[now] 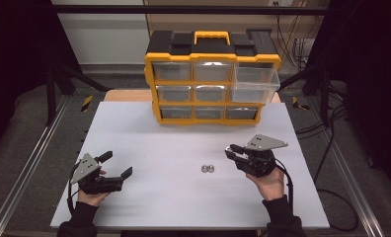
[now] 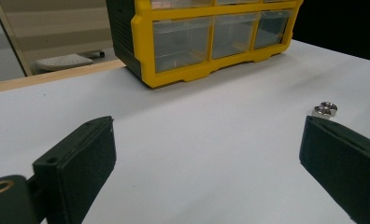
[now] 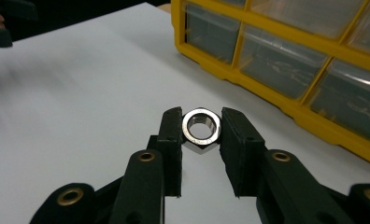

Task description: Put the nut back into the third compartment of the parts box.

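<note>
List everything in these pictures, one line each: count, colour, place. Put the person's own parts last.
Drawer organiser: one, yellow frame with black top and yellow handle, at the far middle of the table.
Clear drawers: nine in a three-by-three grid; the top right drawer is pulled out, the rest are pushed in.
Nuts on the table: two, silver, side by side near the middle, between the grippers.
Held nut: one, silver, hexagonal, between the right gripper's jaws.
Table: one, white top, with a metal rail along each side.
Left gripper: one, black, jaws wide apart, near left of the table.
Right gripper: one, black, shut on the held nut.
Hands: two, dark sleeves, entering from the near edge.
</note>
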Motion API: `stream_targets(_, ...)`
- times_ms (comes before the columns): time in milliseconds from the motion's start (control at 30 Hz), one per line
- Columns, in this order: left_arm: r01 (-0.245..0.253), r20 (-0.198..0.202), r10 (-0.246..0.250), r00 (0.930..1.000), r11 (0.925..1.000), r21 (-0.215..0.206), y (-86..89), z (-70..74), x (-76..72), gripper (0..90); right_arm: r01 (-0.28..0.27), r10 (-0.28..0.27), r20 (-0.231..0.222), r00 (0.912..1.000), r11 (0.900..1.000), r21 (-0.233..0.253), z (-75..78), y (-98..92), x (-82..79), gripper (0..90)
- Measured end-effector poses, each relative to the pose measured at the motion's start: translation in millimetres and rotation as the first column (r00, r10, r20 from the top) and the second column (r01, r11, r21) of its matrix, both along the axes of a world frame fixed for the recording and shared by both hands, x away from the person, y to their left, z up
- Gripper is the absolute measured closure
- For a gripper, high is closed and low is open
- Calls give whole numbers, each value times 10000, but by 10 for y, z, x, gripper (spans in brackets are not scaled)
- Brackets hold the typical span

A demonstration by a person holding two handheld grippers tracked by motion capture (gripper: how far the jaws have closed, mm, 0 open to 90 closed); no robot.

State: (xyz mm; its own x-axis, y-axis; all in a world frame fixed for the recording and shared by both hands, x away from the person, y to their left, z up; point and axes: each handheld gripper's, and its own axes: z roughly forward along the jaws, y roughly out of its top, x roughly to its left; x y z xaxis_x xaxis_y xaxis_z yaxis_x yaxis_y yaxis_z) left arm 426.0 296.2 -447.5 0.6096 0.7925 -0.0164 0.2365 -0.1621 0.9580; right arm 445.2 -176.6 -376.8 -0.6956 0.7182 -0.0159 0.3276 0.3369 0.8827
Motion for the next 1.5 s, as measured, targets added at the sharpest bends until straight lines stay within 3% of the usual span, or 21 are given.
stream_targets(400,-38,8,38,10000,10000,-7,2,0,-1,31,210,-227,521,9984,9992,334,316,-103,-28,703)
stream_targets(1000,-22,-9,22,10000,10000,20,-3,-6,1,31,569,-645,1473,9870,9969,552,967,-210,-48,703)
stream_targets(1233,-21,-1,21,10000,10000,36,-4,-6,1,31,788,-917,1813,9791,9939,774,1208,-226,2,702)
stream_targets(1500,-35,9,35,10000,10000,1,1,-3,0,31,1508,-1636,2070,9646,9856,765,1496,-233,190,702)
